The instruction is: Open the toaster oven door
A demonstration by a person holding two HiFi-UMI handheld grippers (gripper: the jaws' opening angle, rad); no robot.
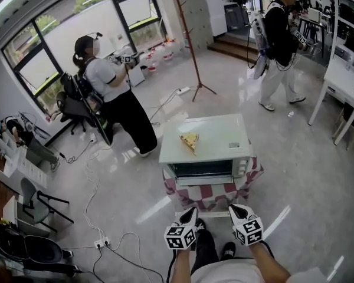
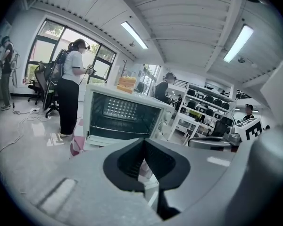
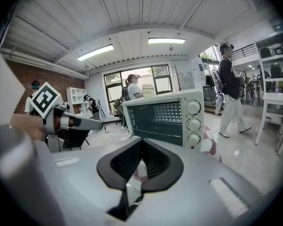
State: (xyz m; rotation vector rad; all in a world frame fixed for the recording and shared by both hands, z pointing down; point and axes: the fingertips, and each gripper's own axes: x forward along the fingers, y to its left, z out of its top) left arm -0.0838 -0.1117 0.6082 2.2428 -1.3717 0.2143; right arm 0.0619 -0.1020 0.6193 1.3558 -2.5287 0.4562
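White toaster oven (image 1: pixel 209 149) faces the person (image 1: pixel 230 273), long axis running left-right.

no readable text, brand or number anywhere; only square marker patterns on gripper cubes, not letters.

Head view catches the toaster oven (image 1: pixel 207 139) steeply from above, front face squeezed thin, door handle unreadable. The yellow item (image 1: pixel 189 141) on top, maybe a food slice, is too small to name. Checkered cloth (image 1: pixel 215 196) hides the stand beneath.
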